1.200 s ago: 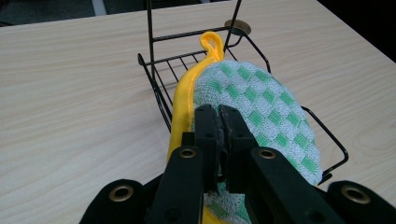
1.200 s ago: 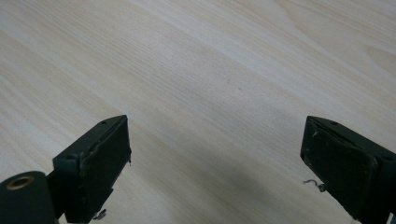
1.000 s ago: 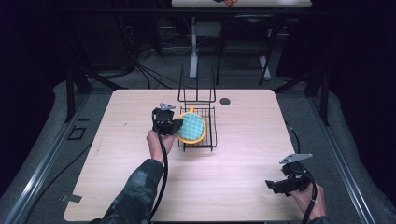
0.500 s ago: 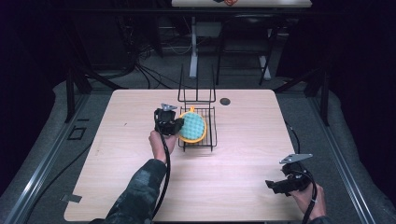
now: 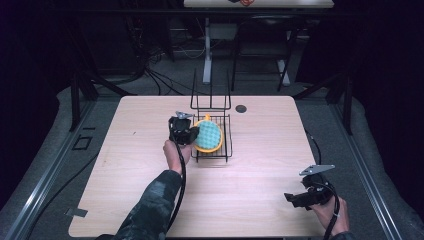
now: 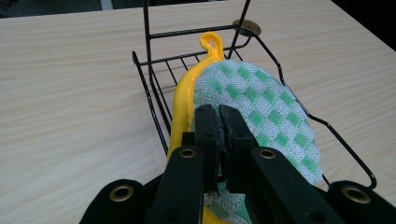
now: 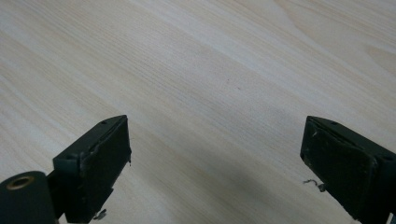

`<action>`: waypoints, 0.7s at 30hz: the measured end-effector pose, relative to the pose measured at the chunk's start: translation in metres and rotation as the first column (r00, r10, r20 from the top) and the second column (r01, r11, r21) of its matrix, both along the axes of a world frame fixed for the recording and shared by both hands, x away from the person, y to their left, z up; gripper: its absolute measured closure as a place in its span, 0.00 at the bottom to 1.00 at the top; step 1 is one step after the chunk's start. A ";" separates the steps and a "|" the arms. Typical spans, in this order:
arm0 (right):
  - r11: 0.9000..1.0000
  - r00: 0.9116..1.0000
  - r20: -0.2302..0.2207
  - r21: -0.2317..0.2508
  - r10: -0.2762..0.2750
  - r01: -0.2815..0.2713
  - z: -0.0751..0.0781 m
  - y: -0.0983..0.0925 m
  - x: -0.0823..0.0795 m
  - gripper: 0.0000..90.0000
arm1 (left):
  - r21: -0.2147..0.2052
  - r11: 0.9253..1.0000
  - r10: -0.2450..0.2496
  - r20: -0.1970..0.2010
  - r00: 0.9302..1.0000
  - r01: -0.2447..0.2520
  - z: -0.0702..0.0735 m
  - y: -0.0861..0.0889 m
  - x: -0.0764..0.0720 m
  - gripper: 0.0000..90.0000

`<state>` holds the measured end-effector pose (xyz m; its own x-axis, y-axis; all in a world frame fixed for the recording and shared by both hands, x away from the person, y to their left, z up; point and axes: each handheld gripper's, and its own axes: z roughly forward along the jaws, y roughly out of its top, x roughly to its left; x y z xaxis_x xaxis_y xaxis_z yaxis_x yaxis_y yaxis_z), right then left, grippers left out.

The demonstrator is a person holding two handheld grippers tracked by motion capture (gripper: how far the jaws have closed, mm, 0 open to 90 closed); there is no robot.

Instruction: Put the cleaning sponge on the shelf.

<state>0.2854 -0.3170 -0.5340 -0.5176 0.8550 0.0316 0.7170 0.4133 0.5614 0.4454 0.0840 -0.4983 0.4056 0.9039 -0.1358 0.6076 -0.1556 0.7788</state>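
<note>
Left tongs [image 6: 220,122] clenched on green-checked sponge [image 6: 261,107] at frame centre, long axis running straight ahead into wire basket [image 6: 154,100]; right tongs [image 7: 215,163] released over bare worktop [image 7: 210,56].

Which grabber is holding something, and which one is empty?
The left gripper is the one holding: its jaws are pinched on the green-checked scrubbing pad in the wire rack. The right gripper is open over bare table.
</note>
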 end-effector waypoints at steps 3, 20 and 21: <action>1.000 1.000 0.000 0.000 0.001 -0.001 0.000 0.000 0.000 0.09 | 0.000 1.000 0.004 -0.002 1.000 -0.004 -0.001 -0.002 0.001 0.96; 1.000 1.000 -0.003 0.001 0.004 -0.004 0.000 0.000 0.000 0.09 | 0.006 1.000 0.022 -0.060 0.998 -0.021 -0.016 -0.013 0.008 0.96; 1.000 1.000 -0.006 -0.002 0.006 -0.006 0.000 0.000 0.000 0.09 | 0.005 1.000 0.028 -0.059 0.998 -0.028 -0.017 -0.013 0.008 0.96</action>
<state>0.2859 -0.3170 -0.5343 -0.5226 0.8519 0.0334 0.7180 0.4187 0.5560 0.4536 0.0709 -0.5150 0.3712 0.9155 -0.1550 0.6567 -0.1408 0.7408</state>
